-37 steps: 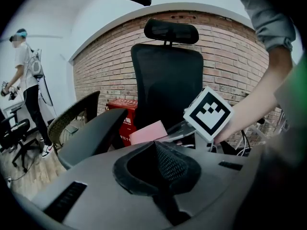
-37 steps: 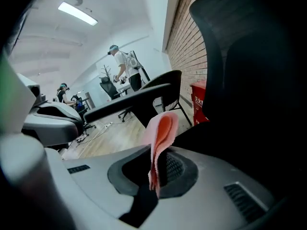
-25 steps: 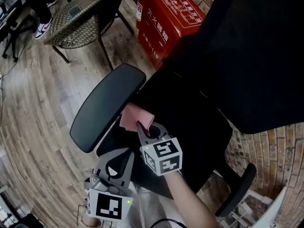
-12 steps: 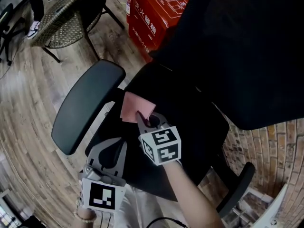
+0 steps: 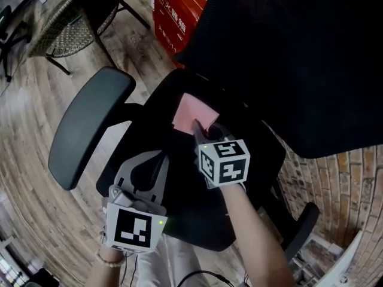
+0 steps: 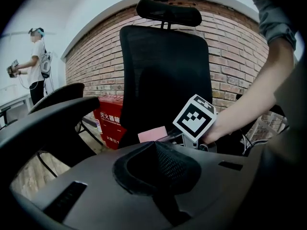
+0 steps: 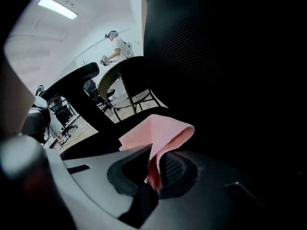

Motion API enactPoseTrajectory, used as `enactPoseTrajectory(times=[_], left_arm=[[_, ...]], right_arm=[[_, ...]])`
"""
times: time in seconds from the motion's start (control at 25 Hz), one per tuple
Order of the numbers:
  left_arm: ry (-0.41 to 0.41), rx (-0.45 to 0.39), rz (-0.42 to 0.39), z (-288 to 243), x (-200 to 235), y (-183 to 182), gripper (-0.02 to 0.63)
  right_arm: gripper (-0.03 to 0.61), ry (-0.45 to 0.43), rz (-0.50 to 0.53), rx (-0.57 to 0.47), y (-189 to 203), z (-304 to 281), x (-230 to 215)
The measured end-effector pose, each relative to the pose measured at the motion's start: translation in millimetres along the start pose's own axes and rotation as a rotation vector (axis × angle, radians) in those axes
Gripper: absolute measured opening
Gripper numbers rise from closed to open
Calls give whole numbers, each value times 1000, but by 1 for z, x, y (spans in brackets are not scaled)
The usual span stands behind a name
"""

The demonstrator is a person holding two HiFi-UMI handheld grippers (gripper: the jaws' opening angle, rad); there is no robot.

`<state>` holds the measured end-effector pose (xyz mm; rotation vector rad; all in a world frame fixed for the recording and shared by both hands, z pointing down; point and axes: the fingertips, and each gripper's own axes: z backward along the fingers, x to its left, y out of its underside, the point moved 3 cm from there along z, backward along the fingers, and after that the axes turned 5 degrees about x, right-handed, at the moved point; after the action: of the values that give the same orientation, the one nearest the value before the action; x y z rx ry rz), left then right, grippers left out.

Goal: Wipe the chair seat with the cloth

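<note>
Right gripper view is showing the jaws pinching a fold of the pink cloth point(image 7: 163, 133), w/ the free flap hanging fwd to drag across the chair seat point(image 5: 182, 202). The right gripper point(image 5: 196, 126) is working at the rear of the seat (just below the backrest point(image 5: 287, 52)). The left gripper point(image 5: 157, 160), jaws pressed together on nothing, is hovering near the front edge, prob. to stay out of the wipe path.

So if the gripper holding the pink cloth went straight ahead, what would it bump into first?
Probably the chair's black mesh backrest, low down behind the seat. The right gripper, shut on the pink cloth, aims that way, though depth is hard to judge.
</note>
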<state>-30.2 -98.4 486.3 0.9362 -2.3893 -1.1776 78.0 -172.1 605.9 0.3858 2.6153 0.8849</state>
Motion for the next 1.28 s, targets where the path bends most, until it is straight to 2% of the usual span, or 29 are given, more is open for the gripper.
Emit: enactPoseTrajectory(times=[0.44, 0.6, 0.92, 1.28], left_arm=[[54, 16, -54, -24, -33, -13, 18], [71, 21, -68, -25, -38, -15, 18], [66, 30, -69, -14, -31, -10, 18], [16, 44, -18, 18, -12, 7, 18]], right_arm=[[51, 137, -69, 27, 21, 37, -88], [51, 169, -102, 29, 26, 45, -104], [51, 128, -79, 48, 27, 41, -81], [51, 28, -85, 68, 39, 34, -12]])
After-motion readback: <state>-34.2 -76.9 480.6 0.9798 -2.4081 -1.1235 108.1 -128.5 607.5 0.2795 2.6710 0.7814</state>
